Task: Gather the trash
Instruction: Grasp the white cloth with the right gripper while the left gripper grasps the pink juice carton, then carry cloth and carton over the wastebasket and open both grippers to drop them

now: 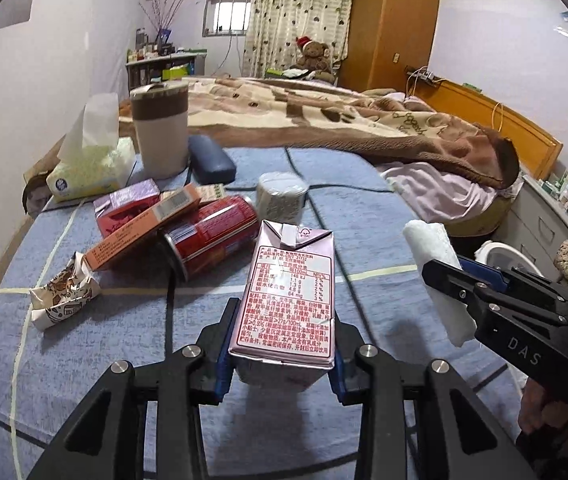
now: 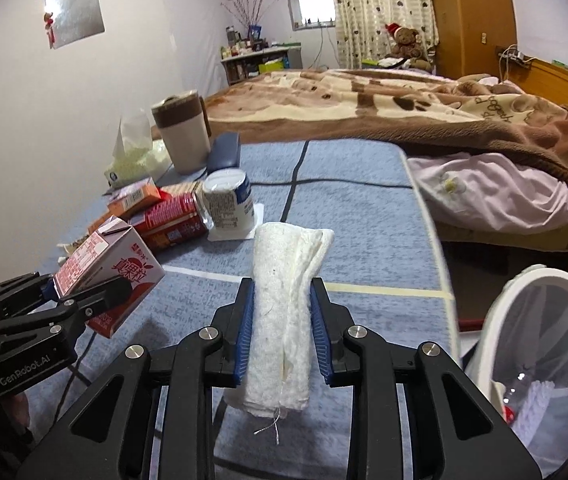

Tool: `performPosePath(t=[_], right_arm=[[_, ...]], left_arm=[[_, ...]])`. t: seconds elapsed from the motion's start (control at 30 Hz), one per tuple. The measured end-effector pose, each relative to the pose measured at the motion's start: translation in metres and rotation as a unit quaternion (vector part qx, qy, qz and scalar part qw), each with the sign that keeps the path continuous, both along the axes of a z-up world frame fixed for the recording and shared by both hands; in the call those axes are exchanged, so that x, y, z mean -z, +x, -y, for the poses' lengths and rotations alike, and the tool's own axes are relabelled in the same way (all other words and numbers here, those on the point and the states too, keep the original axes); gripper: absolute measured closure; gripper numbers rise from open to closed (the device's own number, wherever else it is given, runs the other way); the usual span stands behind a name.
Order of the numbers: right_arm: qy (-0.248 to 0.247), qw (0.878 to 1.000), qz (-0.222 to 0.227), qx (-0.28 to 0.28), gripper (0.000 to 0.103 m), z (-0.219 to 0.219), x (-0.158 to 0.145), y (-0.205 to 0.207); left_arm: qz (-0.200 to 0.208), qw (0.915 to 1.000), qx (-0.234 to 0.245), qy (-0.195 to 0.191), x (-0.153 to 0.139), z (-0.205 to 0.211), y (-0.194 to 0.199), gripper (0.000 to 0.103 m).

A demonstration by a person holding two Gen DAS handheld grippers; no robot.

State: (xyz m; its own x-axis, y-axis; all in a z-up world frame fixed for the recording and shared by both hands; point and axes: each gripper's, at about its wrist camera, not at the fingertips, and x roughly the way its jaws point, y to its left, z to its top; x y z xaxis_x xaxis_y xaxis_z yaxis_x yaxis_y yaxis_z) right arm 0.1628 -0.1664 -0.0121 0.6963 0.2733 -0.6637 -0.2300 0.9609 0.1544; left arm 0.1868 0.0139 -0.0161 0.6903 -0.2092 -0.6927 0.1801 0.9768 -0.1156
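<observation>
My left gripper (image 1: 282, 344) is shut on a pink drink carton (image 1: 290, 292), held above the blue tablecloth (image 1: 124, 360); the right wrist view shows that carton (image 2: 108, 268) gripped at the left. My right gripper (image 2: 282, 328) is shut on a rolled white cloth (image 2: 284, 320), lifted off the table; in the left wrist view the same cloth (image 1: 438, 276) hangs at the right. Still lying on the table are a red can (image 1: 212, 236), an orange box (image 1: 144, 232), a pink box (image 1: 124, 204), a crumpled wrapper (image 1: 62, 296) and a white yogurt cup (image 1: 280, 196).
A white trash bin (image 2: 540, 360) with a clear liner stands on the floor at the table's right edge. A tall cup (image 1: 160, 128), a tissue pack (image 1: 92, 168) and a dark blue case (image 1: 212, 160) sit at the table's far side. Beyond lies a bed (image 1: 324, 120).
</observation>
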Motion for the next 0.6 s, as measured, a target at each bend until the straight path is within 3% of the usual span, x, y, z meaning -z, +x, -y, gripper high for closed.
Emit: performPosePath(t=[0.6], right_arm=[[0.001, 0.995, 0.066, 0.069, 0.075, 0.075, -0.039, -0.055]], left_arm=[[0.057, 0.9965, 0.061, -0.013, -0.046, 0.077, -0.049, 0.065]])
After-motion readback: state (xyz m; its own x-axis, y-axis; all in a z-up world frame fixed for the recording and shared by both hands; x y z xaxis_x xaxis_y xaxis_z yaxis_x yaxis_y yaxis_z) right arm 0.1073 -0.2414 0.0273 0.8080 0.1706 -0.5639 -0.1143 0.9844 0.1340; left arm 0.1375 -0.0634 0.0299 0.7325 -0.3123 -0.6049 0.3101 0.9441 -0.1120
